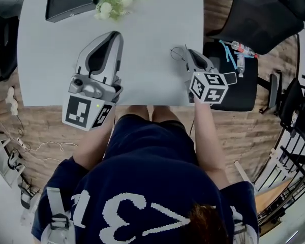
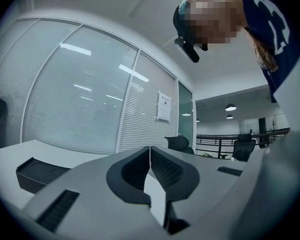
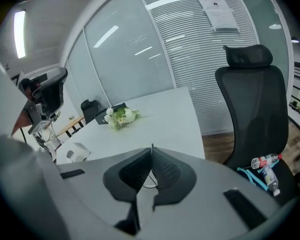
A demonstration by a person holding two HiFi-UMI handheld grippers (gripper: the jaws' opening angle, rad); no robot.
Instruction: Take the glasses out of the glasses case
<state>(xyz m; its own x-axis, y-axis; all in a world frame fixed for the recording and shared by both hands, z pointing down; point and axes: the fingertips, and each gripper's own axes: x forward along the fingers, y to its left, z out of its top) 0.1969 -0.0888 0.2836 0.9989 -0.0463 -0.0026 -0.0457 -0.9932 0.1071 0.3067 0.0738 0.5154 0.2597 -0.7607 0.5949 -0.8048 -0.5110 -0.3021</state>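
In the head view the black glasses case [image 1: 71, 1] lies closed at the far left of the white table [image 1: 152, 29]; it also shows in the left gripper view [image 2: 35, 174] and the right gripper view [image 3: 117, 106]. My right gripper [image 1: 186, 53] hangs over the table's near right part, shut on the thin wire-framed glasses [image 1: 177, 53]. A loop of the frame shows between its pads [image 3: 150, 181]. My left gripper [image 1: 115, 35] is over the near left of the table, jaws shut with nothing between them [image 2: 150, 149].
A bunch of white flowers [image 1: 114, 1] lies beside the case. A black office chair [image 1: 267, 14] stands right of the table, with plastic bottles [image 1: 240, 52] on a dark seat below it. The person's lap is at the table's near edge.
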